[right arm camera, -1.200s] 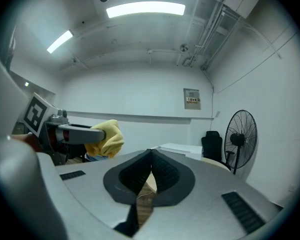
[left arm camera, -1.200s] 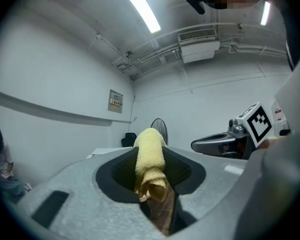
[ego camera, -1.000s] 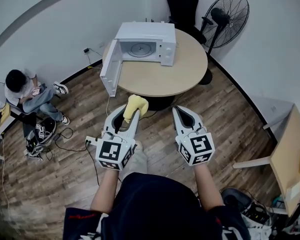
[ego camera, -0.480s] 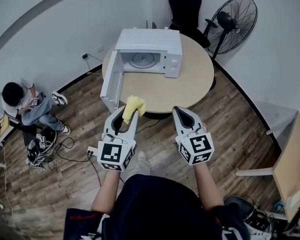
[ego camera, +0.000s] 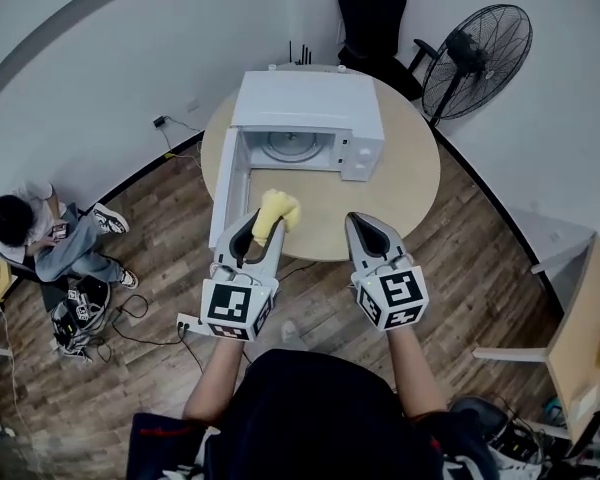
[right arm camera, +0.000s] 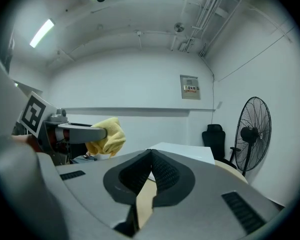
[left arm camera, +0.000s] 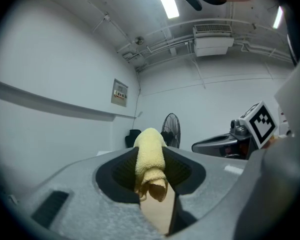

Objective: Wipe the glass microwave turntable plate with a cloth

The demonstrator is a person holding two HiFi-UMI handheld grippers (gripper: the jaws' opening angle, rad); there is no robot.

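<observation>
A white microwave [ego camera: 310,123] stands on the round wooden table [ego camera: 400,183] with its door [ego camera: 226,190] swung open to the left. Inside lies the glass turntable plate [ego camera: 291,145]. My left gripper [ego camera: 263,224] is shut on a folded yellow cloth [ego camera: 276,211], held level just in front of the open door; the cloth [left arm camera: 150,161] sticks out between the jaws. My right gripper [ego camera: 361,225] is shut and holds nothing, over the table's near edge. The right gripper view shows its jaws [right arm camera: 149,156] meeting and the cloth [right arm camera: 107,136] off to the left.
A standing fan [ego camera: 477,48] and a black office chair [ego camera: 372,13] stand behind the table. A person [ego camera: 35,238] sits on the wooden floor at the left beside bags and cables. A power strip [ego camera: 188,323] lies on the floor below my left gripper. A wooden desk [ego camera: 580,328] is at the right.
Both grippers have moved forward toward the table and the microwave, which now sit closer. The cloth stays clamped in the left gripper; the right stays shut.
</observation>
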